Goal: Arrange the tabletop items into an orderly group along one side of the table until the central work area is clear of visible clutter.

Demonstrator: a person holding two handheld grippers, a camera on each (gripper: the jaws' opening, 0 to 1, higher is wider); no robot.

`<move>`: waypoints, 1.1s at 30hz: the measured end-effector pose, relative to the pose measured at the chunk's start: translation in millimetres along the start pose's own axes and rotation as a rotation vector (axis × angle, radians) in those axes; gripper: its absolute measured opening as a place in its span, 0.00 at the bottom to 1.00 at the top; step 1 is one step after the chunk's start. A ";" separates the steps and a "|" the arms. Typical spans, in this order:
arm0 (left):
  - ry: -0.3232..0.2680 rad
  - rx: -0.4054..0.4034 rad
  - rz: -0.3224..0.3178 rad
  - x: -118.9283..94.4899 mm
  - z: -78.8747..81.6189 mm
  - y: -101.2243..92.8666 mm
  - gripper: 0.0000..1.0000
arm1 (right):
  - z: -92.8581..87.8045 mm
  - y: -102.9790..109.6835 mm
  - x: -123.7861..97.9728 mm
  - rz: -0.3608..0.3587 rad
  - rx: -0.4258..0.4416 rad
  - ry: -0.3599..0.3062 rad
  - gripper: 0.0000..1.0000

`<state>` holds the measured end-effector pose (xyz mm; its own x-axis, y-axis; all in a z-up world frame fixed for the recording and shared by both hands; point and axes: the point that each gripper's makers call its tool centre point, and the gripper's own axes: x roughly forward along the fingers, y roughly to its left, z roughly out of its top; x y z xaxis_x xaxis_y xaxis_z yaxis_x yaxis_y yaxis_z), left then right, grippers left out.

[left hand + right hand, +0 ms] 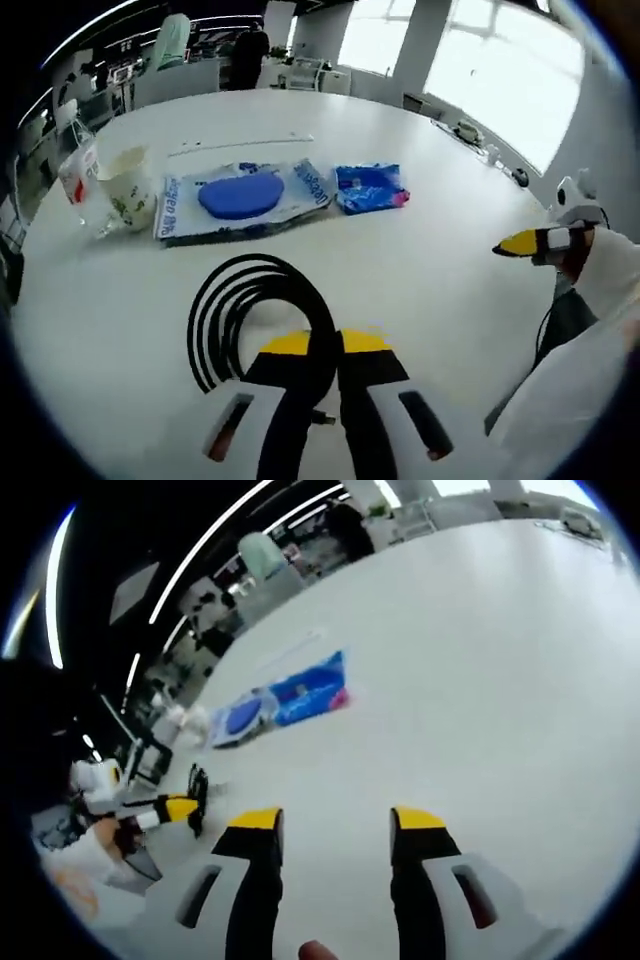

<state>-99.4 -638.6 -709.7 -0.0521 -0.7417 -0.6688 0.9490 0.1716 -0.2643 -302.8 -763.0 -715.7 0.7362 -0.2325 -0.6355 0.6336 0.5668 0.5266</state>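
My left gripper (325, 346) is shut on a black coiled cable (240, 300), whose loops lie on the white table (450, 300) just beyond the yellow tips. Farther off, a flat wipes pack with a blue lid (240, 195) lies in a row with a small blue packet (370, 187) to its right and a paper cup (128, 185) to its left. My right gripper (338, 825) hovers open over bare table with nothing between its fingers; it also shows at the right edge (525, 243). In the right gripper view, the left gripper (170, 808) holds the cable (197, 795), and the blue packs (290, 698) lie beyond.
A crinkled clear bag with red print (78, 170) sits left of the cup. A thin white strip (240, 145) lies behind the wipes pack. A person's white sleeve (600, 340) is at the right. Desks and chairs stand beyond the table's far edge.
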 end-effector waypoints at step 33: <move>-0.440 -0.426 -0.662 -65.6 160.7 -134.7 0.01 | 32.7 151.1 1.2 0.791 0.810 -0.111 0.71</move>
<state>-173.8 -717.3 -518.6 -0.3404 -0.9401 0.0150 0.5672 -0.2181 -0.7942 -198.4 -703.5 -618.5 0.9893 -0.1282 0.0695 -0.0805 -0.0828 0.9933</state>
